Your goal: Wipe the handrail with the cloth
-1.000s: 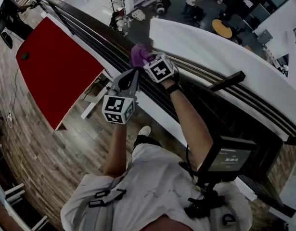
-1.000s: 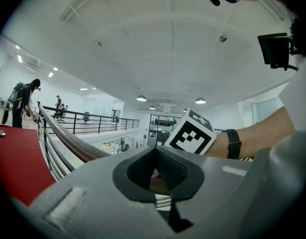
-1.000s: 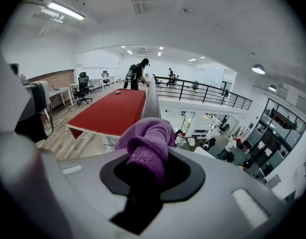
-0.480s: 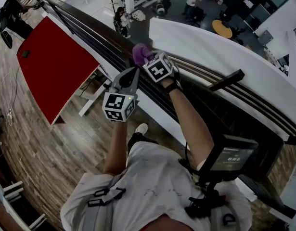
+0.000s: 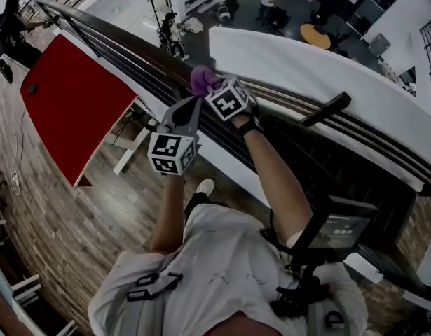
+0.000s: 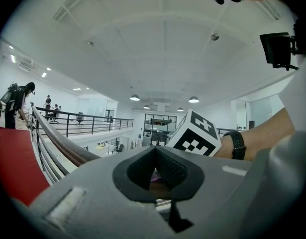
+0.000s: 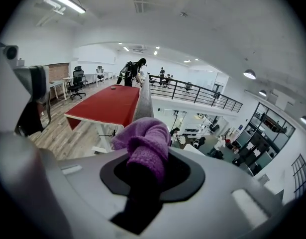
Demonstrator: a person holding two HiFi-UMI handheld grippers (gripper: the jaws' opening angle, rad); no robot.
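Evidently mid-wipe, right tongs (image 7: 145, 171) pinch the purple cloth (image 7: 144, 142) on the handrail (image 5: 117, 42), left tongs (image 6: 155, 154) pressed together empty, the stretch beside the red desk (image 5: 68, 96) probably yet to wipe.

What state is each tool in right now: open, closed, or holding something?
Left tool: closed, nothing held.
Right tool: closed on the purple cloth.
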